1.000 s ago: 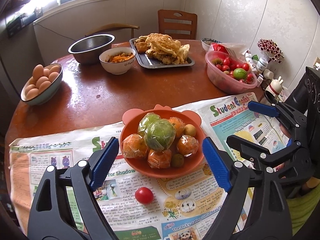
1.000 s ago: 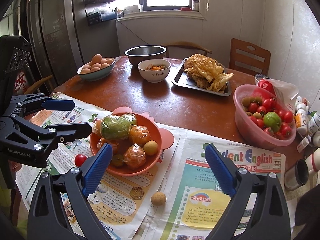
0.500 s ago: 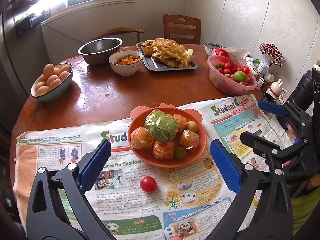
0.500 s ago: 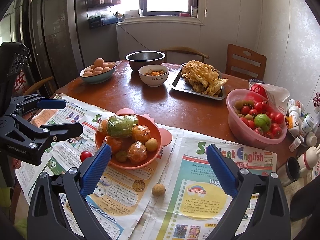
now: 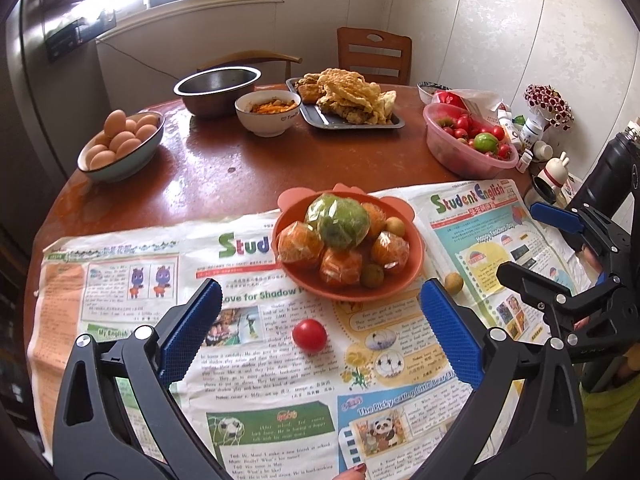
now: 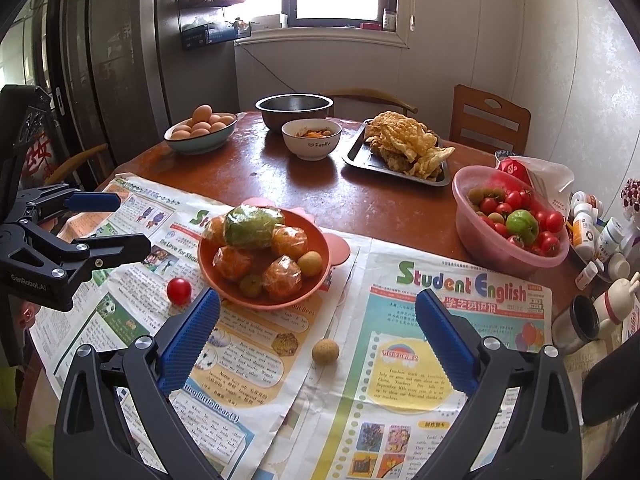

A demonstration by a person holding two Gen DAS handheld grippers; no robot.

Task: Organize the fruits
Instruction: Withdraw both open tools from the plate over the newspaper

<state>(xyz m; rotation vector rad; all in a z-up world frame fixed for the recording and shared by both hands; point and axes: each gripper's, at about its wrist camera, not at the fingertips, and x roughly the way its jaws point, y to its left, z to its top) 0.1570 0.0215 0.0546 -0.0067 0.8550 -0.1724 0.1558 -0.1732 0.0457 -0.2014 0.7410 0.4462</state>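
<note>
Red, smooth cherry tomato (image 5: 309, 333) near the table's front edge bruises easily; the wide-open left gripper (image 5: 320, 334) should pinch its sides gently.

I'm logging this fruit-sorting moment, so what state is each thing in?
Left gripper: open, empty.
Right gripper: open, empty.
Tomato: loose on newspaper.
Longan: loose on newspaper.
Orange bowl: heaped with wrapped fruit.
Pink bowl: holding tomatoes and a green fruit.
Steel bowl: upright, contents unclear.
Egg bowl: full.
</note>
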